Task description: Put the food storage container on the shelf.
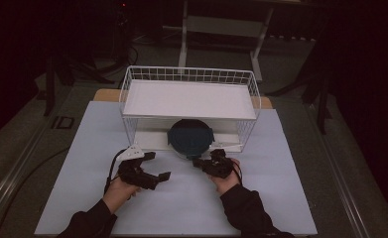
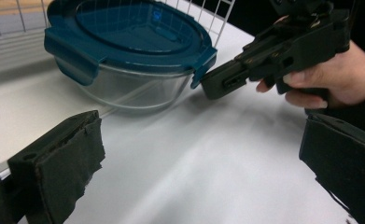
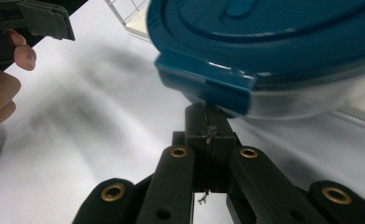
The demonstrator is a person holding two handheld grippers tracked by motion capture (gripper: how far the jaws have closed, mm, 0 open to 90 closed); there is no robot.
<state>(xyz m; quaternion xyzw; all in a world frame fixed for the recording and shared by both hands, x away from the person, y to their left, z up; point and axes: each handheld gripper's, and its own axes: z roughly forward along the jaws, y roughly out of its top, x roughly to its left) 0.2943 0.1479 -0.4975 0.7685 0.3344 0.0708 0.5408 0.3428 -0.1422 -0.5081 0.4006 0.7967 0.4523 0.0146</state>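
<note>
Bowl [image 1: 190,139] with blue lid [image 2: 133,28] sits at the rack's [image 1: 132,94] front edge, lower level. Right gripper [image 1: 205,163], jaws pressed together, tip just under the lid's near latch [image 3: 203,84]. Left gripper [image 1: 154,166] gapes wide, farther off to the left.

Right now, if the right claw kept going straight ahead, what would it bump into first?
Probably the blue lid clip on the glass container. The shut right claw points at it with its tip just beneath; whether they touch is unclear.
</note>
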